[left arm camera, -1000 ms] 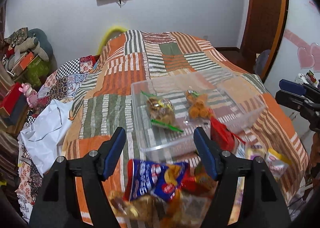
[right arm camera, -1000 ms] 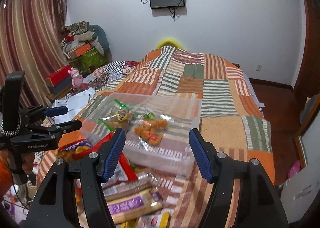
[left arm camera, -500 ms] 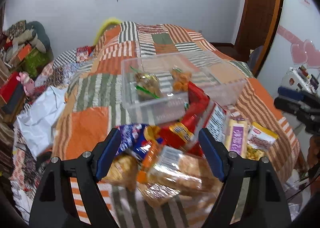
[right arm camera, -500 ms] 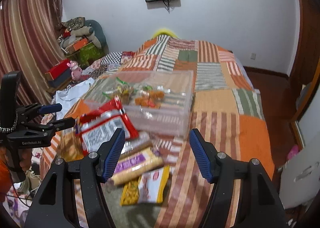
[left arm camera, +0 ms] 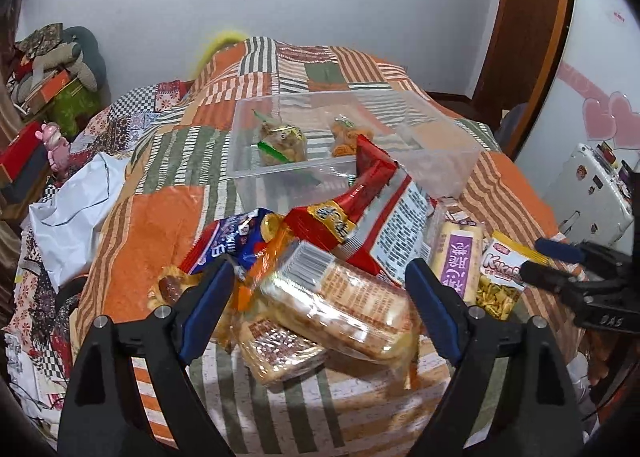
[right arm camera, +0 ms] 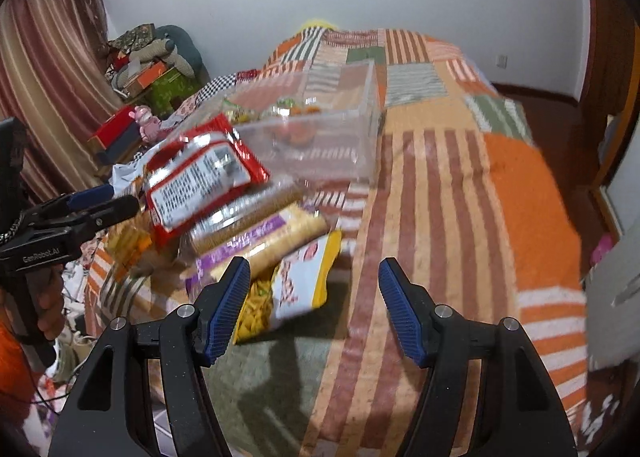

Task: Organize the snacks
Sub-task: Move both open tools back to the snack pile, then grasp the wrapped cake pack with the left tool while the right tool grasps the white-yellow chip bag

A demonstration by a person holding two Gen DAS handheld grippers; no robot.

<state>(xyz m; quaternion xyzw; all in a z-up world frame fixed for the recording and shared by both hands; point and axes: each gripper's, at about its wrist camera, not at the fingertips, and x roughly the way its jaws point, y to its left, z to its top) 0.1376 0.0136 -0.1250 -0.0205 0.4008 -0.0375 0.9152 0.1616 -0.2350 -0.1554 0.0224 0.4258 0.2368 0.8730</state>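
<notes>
Both my grippers have dropped from over the clear box (left arm camera: 352,137) toward the heap of snacks (left arm camera: 320,257) on the bed (left arm camera: 152,225). The left gripper (left arm camera: 316,297) has just been spreading its jaws and now straddles a clear cracker pack (left arm camera: 340,305), not pressing it, I judge to take the top one first. The right gripper (right arm camera: 314,297) hangs half apart and empty beside the yellow packet (right arm camera: 296,289) (its left pad overlaps it in view). Two small bags (left arm camera: 312,139) already lie in the box, which sits just behind the heap so each carry is short.
</notes>
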